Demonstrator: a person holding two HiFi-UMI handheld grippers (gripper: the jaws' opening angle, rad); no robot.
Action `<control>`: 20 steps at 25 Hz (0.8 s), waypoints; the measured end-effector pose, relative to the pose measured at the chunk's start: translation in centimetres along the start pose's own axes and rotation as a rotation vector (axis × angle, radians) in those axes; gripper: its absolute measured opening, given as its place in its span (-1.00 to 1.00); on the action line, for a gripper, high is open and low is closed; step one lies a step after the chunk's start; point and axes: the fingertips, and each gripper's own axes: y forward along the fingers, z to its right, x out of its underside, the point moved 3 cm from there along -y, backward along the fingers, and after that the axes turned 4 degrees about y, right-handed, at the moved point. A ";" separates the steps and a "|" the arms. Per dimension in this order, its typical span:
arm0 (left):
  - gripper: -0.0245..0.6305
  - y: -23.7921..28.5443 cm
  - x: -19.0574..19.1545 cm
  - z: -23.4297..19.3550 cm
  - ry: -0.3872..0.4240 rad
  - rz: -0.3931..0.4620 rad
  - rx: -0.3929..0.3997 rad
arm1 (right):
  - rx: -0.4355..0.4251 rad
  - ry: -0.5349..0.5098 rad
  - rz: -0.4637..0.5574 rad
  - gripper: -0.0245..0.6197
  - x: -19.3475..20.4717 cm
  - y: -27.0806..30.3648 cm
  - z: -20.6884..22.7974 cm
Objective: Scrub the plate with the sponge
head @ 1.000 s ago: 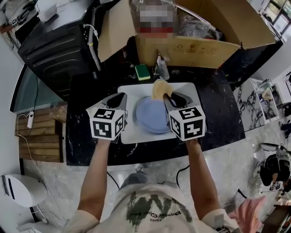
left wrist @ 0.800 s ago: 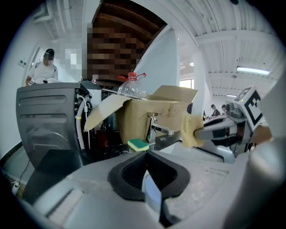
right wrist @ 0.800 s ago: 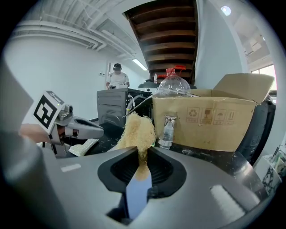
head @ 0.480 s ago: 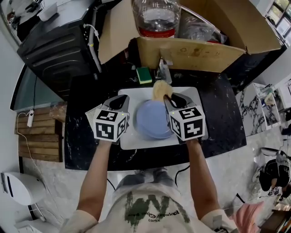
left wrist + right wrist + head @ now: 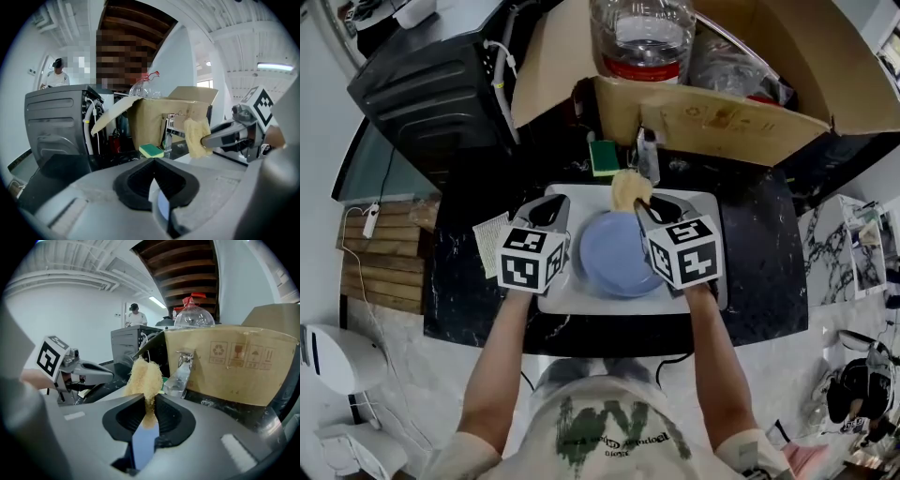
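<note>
Head view: left gripper (image 5: 551, 208) jaws pinch the blue plate (image 5: 614, 255) rim mid-frame, right gripper (image 5: 643, 202) jaws clamp the sponge (image 5: 625, 188) just above. Looks pre-scrub, so next I'd press the sponge down onto the plate.

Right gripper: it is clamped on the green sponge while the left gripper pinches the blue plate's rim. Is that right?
Not quite. The right gripper is clamped on the tan fibrous sponge, as the right gripper view shows; the green sponge lies loose beside the faucet. The left gripper does pinch the blue plate at its rim.
</note>
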 end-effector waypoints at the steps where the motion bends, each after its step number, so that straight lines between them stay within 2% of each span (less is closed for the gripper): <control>1: -0.93 0.1 0.2 0.0 -0.001 -0.002 -0.006 | -0.016 -0.007 -0.013 -0.75 0.2 0.3 0.0; 6: -0.93 0.4 1.2 0.0 -0.005 -0.019 -0.022 | -0.090 -0.050 -0.090 -0.75 1.9 1.9 -0.3; 14: -0.93 0.5 3.0 1.0 0.022 -0.052 -0.028 | -0.141 -0.085 -0.185 -0.74 5.0 4.1 -1.2; 20: -0.93 0.8 3.8 1.4 0.043 -0.063 -0.024 | -0.208 -0.062 -0.254 -0.74 7.4 5.8 -1.7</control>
